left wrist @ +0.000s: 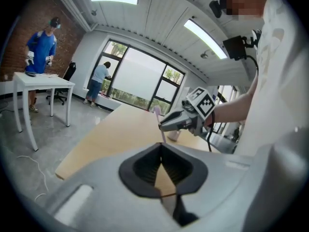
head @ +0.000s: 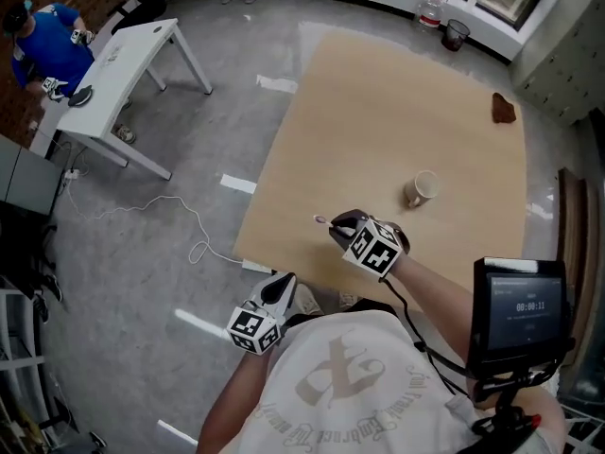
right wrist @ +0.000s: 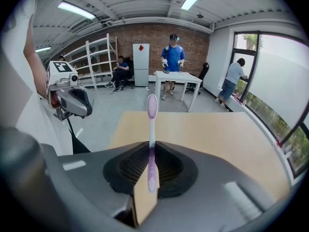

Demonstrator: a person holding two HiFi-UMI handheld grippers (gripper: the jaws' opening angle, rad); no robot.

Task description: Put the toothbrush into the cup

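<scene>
A pale cup (head: 422, 189) stands upright on the tan table (head: 378, 112), right of its middle. My right gripper (head: 338, 222) hovers over the table's near edge, left of and short of the cup. It is shut on a pink-and-white toothbrush (head: 321, 220). In the right gripper view the toothbrush (right wrist: 152, 129) sticks up from the right gripper (right wrist: 151, 146), bristle head uppermost. My left gripper (head: 282, 287) hangs off the table's near edge, shut and holding nothing. The left gripper view shows the left gripper (left wrist: 161, 146) pointing at the right gripper (left wrist: 166, 123), with the cup (left wrist: 174, 135) partly hidden behind it.
A brown object (head: 503, 109) lies at the table's far right corner. A white table (head: 123, 64) with a person in blue beside it stands at the far left. A cable (head: 189, 225) trails on the floor. A jug and dark cup (head: 444, 22) sit by the window.
</scene>
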